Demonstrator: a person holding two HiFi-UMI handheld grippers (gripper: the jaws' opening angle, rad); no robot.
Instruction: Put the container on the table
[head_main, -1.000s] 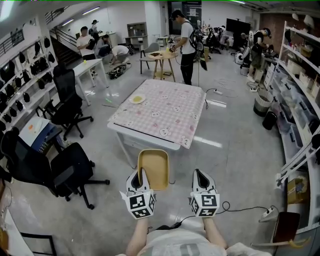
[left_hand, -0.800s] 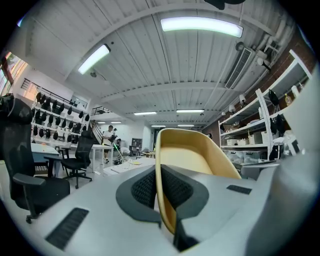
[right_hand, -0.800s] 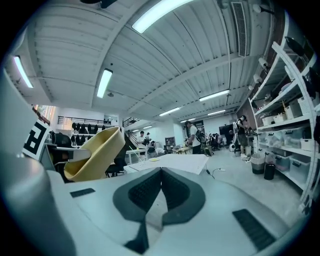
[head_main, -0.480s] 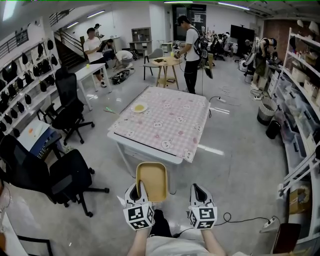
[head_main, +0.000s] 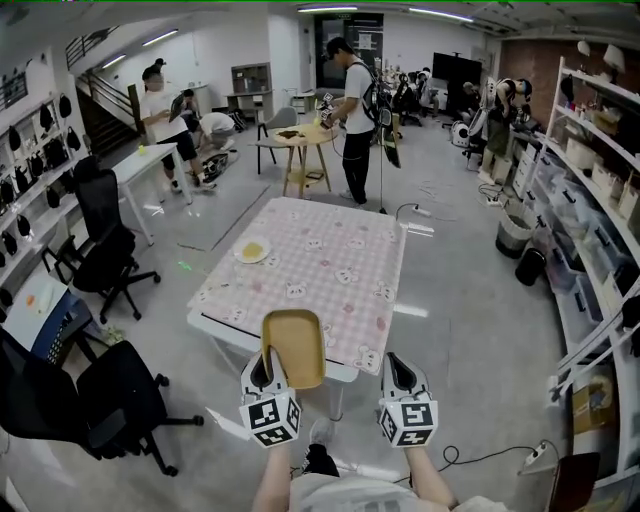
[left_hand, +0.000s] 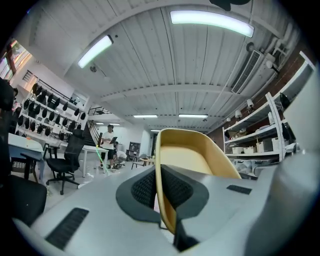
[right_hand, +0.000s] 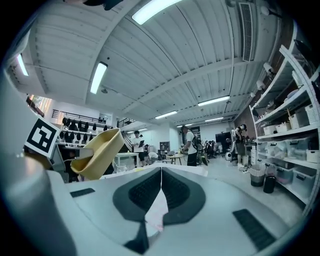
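Observation:
A yellow rectangular container is pinched by its near rim in my left gripper, which is shut on it. In the head view it hangs over the near edge of the pink checked table. The left gripper view has the container standing up between the pads of the left gripper. My right gripper is beside it at the table's near edge, shut and empty. The right gripper view shows that gripper with its pads together and the container off to the left.
A small plate lies on the table's left side. Black office chairs stand to the left. Shelving runs along the right wall. Several people stand at the far tables, and a cable lies on the floor.
Both grippers and the container have moved forward to the table. The container, earlier short of the near edge, now hangs over it. The grip has not changed.

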